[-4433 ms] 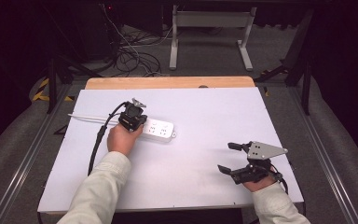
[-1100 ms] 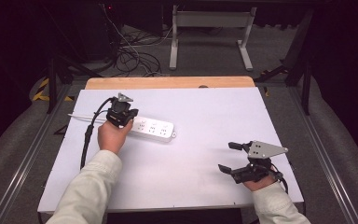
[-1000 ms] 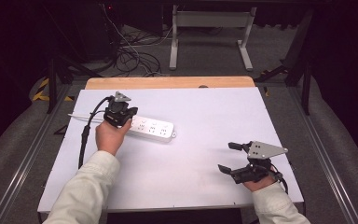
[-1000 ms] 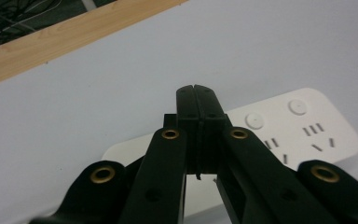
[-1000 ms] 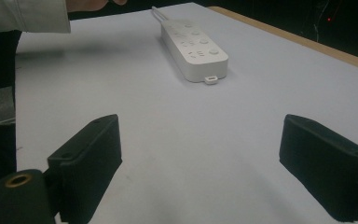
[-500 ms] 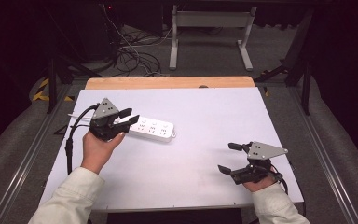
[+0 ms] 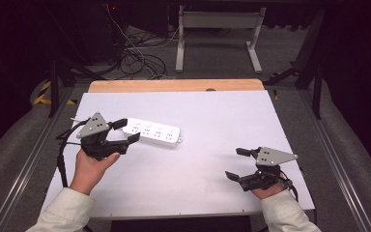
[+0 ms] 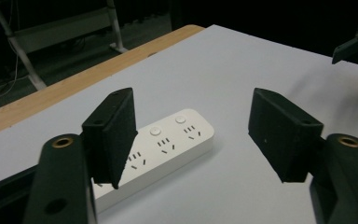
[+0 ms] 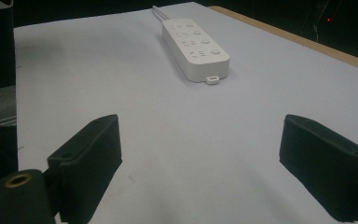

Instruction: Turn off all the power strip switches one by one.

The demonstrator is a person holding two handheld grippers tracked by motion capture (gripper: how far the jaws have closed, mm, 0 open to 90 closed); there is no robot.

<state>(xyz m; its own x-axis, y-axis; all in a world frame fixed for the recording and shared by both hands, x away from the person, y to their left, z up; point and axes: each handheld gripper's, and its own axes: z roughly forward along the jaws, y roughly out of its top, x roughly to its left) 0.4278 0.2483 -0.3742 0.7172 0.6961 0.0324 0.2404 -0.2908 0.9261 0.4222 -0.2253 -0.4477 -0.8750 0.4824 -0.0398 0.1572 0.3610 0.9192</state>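
Spreading wide, the fingers [image 8: 116,135] of the left gripper [image 7: 123,131] are standing apart with nothing pinched between them; the jaws have just been opening. In the left gripper view the white power strip [image 8: 168,147] is lying flat on the worktop [image 8: 261,60] beyond the fingers, one finger overlapping its near end in the picture, the pads not pressing on it. In the high view the left gripper is hovering just beside the strip's left end [image 7: 153,132], its fingers pointing toward it, held by the left hand [image 7: 91,166] coming in from the bottom edge. The right gripper [image 7: 235,163] is sitting near the worktop's lower right, well apart from the strip, its fingers [image 9: 88,158] likewise spread and holding nothing. In the right gripper view the strip [image 9: 195,44] is lying farther off on the white surface, its sockets facing up. A wooden strip [image 7: 174,85] is edging the worktop's far side.
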